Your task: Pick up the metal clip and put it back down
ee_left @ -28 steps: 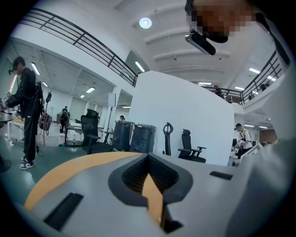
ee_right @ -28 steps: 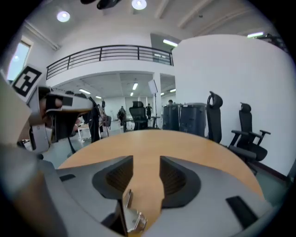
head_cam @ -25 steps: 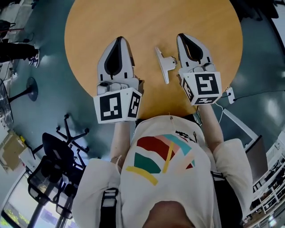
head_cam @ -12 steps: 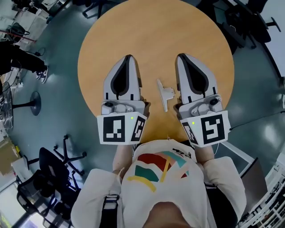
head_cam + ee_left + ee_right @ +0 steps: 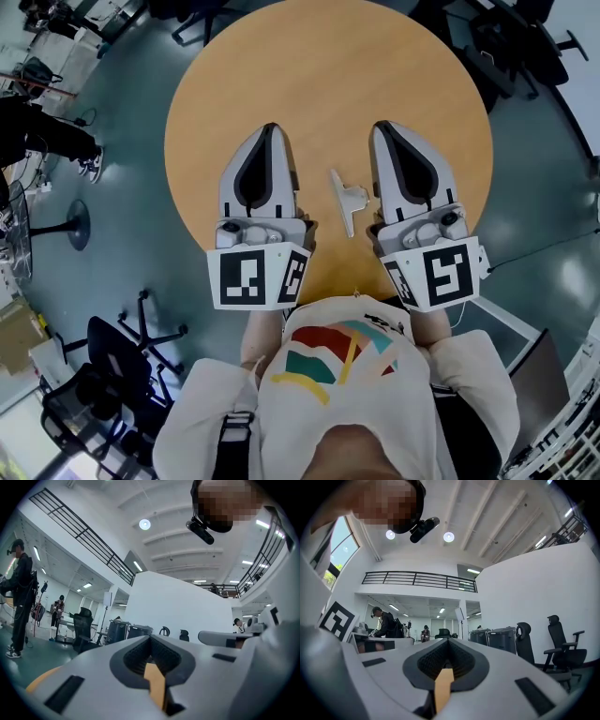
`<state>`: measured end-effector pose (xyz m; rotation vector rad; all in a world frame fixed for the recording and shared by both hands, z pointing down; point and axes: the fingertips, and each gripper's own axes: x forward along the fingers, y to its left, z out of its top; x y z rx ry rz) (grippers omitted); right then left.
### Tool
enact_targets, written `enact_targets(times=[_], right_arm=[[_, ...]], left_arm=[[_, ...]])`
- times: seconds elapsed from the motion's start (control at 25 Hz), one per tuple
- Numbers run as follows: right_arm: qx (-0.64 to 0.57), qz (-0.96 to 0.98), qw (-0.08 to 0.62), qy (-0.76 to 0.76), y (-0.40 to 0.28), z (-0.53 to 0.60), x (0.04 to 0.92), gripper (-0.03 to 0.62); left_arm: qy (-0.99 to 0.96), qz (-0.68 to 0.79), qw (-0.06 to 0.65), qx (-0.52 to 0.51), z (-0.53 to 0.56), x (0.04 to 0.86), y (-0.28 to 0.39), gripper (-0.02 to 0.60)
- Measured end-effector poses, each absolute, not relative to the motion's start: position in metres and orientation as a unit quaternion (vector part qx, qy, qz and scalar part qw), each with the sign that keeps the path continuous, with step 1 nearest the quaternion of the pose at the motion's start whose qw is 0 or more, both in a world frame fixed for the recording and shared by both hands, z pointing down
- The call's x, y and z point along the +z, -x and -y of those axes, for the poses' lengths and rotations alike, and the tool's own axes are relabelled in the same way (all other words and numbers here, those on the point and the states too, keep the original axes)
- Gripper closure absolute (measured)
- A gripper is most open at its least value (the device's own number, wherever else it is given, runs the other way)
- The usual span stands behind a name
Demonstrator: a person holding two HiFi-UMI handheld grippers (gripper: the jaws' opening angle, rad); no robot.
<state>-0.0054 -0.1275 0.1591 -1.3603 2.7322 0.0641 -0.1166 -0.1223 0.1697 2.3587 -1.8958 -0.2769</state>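
The metal clip (image 5: pixel 346 200), pale and narrow with a short tab on its right side, lies flat on the round wooden table (image 5: pixel 328 75), between my two grippers. My left gripper (image 5: pixel 270 128) rests on the table to the clip's left, jaws together and holding nothing. My right gripper (image 5: pixel 386 126) rests to the clip's right, its side next to the tab, also shut and holding nothing. In the left gripper view (image 5: pixel 151 637) and the right gripper view (image 5: pixel 448 641) the closed jaws point level over the table at the hall; neither view shows the clip.
The table's near edge (image 5: pixel 328 272) runs just in front of the person's torso. Office chairs (image 5: pixel 112 347) stand on the floor at the lower left, and a person (image 5: pixel 47 131) stands at the far left. More chairs and bins (image 5: pixel 501 641) stand far off in the hall.
The head view has shifted, so the table sits lower and more centred in the frame. Grippers and clip keep the same places relative to each other; both grippers stay shut.
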Motion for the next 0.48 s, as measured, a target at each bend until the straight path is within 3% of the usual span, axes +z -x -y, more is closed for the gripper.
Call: enact_targets(times=[0.48], right_arm=[[0.015,-0.895,0.037,0.445,0.0,0.128,0.168,0.58]], left_arm=[[-0.773,0.626,0.049,-0.089,0.121,0.169,0.113,0.538]])
